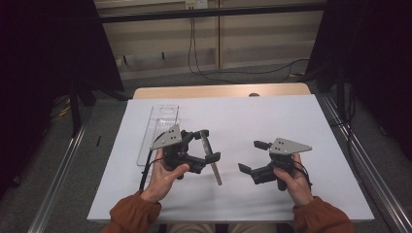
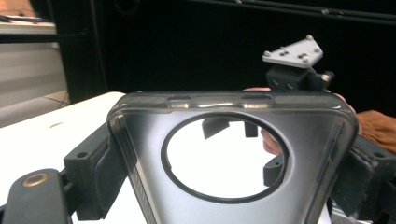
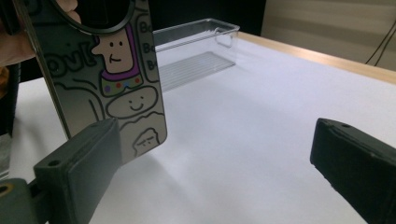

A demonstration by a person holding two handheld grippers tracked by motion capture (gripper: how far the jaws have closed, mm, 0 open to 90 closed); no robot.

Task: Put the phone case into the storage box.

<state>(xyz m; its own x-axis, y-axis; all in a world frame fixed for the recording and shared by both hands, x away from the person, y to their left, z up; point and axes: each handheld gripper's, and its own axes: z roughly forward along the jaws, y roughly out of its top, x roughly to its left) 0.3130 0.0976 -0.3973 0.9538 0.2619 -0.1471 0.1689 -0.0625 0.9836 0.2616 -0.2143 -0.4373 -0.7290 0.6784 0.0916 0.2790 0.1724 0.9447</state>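
My left gripper [image 1: 209,144] is shut on a translucent phone case [image 1: 212,160], held on edge above the white table sheet. In the left gripper view the case [image 2: 308,154] spans both pads [image 2: 93,168], its round camera cutout facing me. My right gripper [image 1: 251,156] stands open to the right of the case, nothing between its fingers. In the right gripper view the case [image 3: 116,84] shows cartoon drawings and hangs just beyond the left pad [image 3: 79,172]; my right gripper [image 3: 217,172] gapes wide over bare sheet.
A clear plastic tray [image 1: 160,128] lies at the left of the white sheet [image 1: 272,116]; it also appears as the clear tray [image 3: 196,51] behind the case. The wooden table edge [image 1: 223,91] runs along the back. Cables lie on the floor beyond.
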